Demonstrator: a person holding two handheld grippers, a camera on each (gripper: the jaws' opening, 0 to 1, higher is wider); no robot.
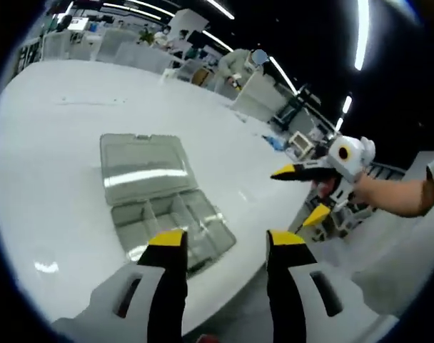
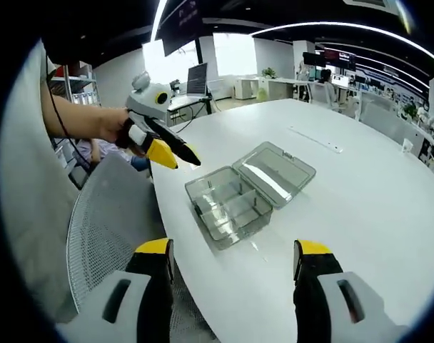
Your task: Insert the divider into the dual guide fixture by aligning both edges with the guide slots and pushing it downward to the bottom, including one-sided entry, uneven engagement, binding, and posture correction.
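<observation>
Spread and empty, the left gripper (image 1: 225, 246) and right gripper (image 2: 235, 257) hover near a clear compartment box (image 2: 228, 206), lid (image 2: 275, 171) open flat, at the white tabletop (image 2: 360, 214) edge.

My left gripper (image 1: 226, 243) has black jaws with yellow tips on a pale grey body; my right gripper (image 2: 235, 251) has the same colours. In the left gripper view the right one's head is white with a yellow-ringed black lens. The box (image 2: 248, 191) is clear and greyish, its lid (image 1: 143, 166) catching white streaks of light. The table (image 1: 53, 143) is plain white. The chair (image 2: 110, 214) is grey mesh with a fine dotted weave.
</observation>
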